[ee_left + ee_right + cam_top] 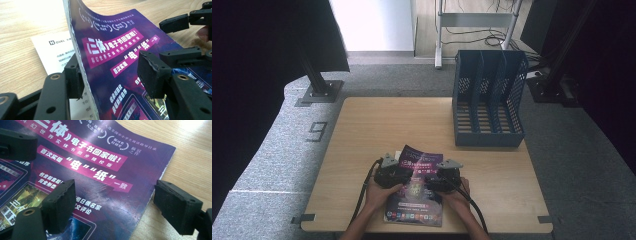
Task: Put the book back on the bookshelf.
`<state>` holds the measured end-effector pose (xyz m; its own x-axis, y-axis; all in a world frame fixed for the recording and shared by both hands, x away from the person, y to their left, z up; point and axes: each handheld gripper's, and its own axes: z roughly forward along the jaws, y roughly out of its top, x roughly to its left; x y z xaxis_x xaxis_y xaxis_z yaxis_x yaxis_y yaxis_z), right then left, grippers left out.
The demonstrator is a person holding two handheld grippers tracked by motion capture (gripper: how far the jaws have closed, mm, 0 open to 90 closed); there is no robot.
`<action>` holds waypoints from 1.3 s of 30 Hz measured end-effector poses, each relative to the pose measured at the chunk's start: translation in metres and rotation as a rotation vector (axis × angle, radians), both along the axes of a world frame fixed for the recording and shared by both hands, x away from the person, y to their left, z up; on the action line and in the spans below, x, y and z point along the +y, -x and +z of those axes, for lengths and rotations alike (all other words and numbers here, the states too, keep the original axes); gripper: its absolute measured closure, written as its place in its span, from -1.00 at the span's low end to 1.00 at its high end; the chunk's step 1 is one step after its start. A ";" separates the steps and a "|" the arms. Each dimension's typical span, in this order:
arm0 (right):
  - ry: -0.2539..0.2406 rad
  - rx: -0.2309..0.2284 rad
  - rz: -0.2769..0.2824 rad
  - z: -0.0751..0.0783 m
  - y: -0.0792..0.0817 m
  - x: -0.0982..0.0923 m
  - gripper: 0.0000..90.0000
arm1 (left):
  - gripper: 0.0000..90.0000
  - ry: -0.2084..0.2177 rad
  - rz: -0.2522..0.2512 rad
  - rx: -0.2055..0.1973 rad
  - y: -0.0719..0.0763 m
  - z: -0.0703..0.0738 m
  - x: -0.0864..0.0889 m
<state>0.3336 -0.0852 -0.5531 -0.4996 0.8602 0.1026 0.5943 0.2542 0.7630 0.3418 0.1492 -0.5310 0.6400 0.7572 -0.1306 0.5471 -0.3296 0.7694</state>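
A magazine with a purple cover (415, 207) lies near the table's front edge, between the person's hands. My left gripper (400, 171) is at its left side and stands open. In the left gripper view the magazine's cover (110, 50) curls up between the jaws of the left gripper (112, 72); the left pad (74, 75) rests against the cover's raised edge and the right pad (150, 75) hovers over the print. A white printed page (50, 55) lies beneath. My right gripper (118, 202) is open, straddling the right edge of the magazine (100, 182), one pad over the cover, the other over bare wood.
A blue file rack (488, 100) with three slots stands at the table's back right. The wooden table (377, 130) stretches bare to the left and behind the magazine. Black stand bases (319, 92) sit on the carpet beyond the table.
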 end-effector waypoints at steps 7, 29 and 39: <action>-0.002 0.004 -0.001 0.000 0.000 0.000 -0.61 | 0.18 0.006 0.029 -0.005 -0.005 -0.002 0.001; -0.001 0.004 0.002 0.000 -0.001 0.000 -0.61 | 0.55 0.000 0.032 -0.058 -0.004 -0.002 -0.003; -0.001 0.004 0.004 0.000 -0.001 -0.001 -0.61 | 0.74 0.043 0.022 -0.042 -0.005 -0.001 0.002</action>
